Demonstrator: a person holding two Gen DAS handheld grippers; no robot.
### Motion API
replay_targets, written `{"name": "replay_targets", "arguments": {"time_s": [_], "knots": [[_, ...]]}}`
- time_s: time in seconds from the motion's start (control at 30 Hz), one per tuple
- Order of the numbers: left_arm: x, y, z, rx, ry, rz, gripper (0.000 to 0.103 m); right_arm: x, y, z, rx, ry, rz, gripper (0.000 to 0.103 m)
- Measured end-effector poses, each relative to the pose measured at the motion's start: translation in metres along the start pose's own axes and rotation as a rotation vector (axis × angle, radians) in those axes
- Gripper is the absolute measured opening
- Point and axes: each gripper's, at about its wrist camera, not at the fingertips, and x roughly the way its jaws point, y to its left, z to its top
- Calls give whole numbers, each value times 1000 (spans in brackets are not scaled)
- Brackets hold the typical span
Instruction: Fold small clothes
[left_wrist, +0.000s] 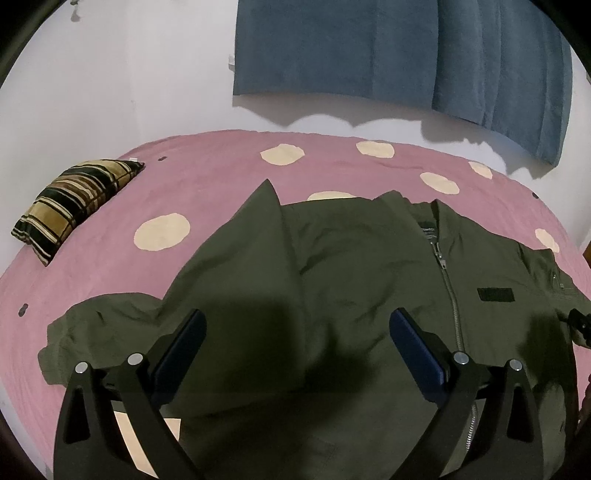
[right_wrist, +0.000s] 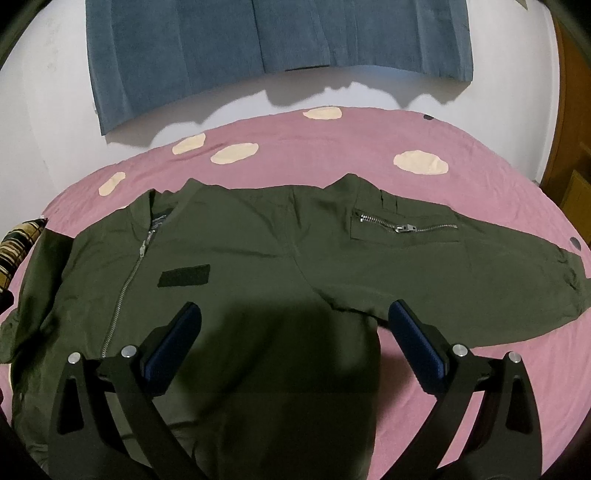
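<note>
one jacket (right_wrist: 236, 280), collar away

Jacket (left_wrist: 332, 280): hem and lower front cut off by the bottom edge in both views, and partly covered by the fingers (left_wrist: 184, 347) of the left gripper. Neck label (left_wrist: 428, 232): print too small to read. Black chest patch (right_wrist: 184, 280): any marking on it cannot be made out. Right sleeve cuff (right_wrist: 570, 280): blurred at the fisheye rim. Striped cushion (right_wrist: 14, 251): mostly cut off at the left edge in the right wrist view. Blue curtain (left_wrist: 369, 48): top cut off.
</note>
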Motion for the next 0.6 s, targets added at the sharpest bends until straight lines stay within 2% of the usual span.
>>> {"name": "replay_targets", "arguments": {"time_s": [0.6], "knots": [[1,-1,-2,-3,12,-12,99,2,-2,-2,4,10,4,101]]}}
